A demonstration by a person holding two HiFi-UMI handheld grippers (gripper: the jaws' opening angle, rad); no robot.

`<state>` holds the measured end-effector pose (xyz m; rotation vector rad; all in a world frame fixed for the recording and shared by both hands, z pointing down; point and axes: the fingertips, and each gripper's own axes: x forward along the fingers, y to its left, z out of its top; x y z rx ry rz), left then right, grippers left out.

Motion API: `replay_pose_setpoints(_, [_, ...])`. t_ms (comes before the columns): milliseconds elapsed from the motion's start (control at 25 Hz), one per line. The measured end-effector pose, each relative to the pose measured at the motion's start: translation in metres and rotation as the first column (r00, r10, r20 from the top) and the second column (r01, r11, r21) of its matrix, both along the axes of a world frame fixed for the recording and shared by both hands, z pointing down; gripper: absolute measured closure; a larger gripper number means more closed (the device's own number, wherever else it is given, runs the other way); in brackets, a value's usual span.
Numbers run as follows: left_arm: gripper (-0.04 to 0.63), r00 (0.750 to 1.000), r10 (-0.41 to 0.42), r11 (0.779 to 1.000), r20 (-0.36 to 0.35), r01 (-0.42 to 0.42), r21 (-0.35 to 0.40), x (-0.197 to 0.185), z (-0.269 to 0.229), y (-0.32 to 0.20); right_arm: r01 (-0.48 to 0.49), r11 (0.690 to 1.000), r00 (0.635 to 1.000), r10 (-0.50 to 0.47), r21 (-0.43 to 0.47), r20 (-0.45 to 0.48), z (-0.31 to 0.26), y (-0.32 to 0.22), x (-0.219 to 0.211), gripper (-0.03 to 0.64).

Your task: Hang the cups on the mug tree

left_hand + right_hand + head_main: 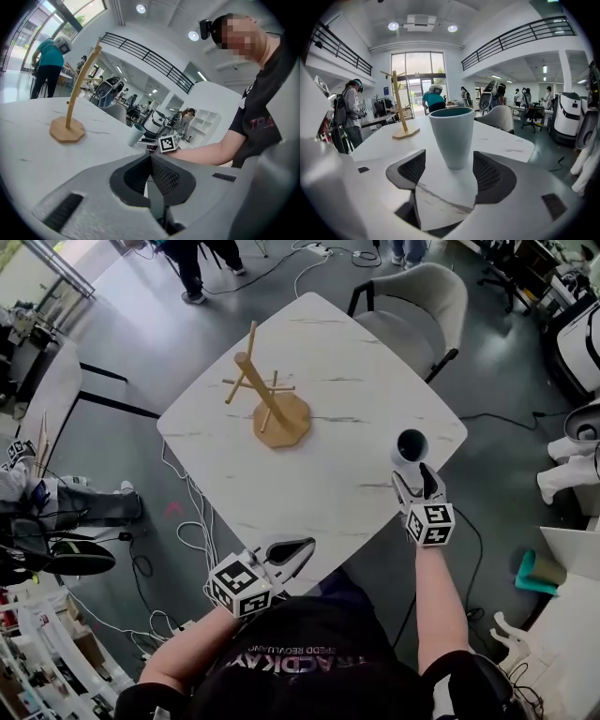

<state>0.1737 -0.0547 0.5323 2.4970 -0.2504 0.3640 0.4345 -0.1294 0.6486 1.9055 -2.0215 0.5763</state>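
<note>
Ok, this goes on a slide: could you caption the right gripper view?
Open right gripper lined up on an upright cup on the white table, bare mug tree beyond.

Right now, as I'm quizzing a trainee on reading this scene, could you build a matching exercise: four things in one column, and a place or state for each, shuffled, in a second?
Things:
1. cup
2. mug tree
3. left gripper
4. chair

Places or states:
A. nothing hung on its pegs
B. beyond the far edge of the table
C. upright between the open jaws of the right gripper
D. jaws together, nothing between them

Pairs: 1-C, 2-A, 3-D, 4-B.
</note>
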Motion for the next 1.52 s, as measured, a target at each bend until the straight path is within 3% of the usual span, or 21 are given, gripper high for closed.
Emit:
replay_pose_setpoints(600, [0.598,0.994,-0.105,0.994,0.035,0.105,-0.013,0.005,0.005,0.005,0.154,0.988,0.985,-0.156,-0.031,-0.073,0.023,-0.036,0.004,0.305])
replay_pose_setpoints(1520, [0.598,0.989,-0.148,0.988,0.02,0.149,-0.028,-0.006,0.01,-0.002,0.158,0.985,0.975,-0.166,-0.067,-0.145,0.035,-0.062,0.001,0.307])
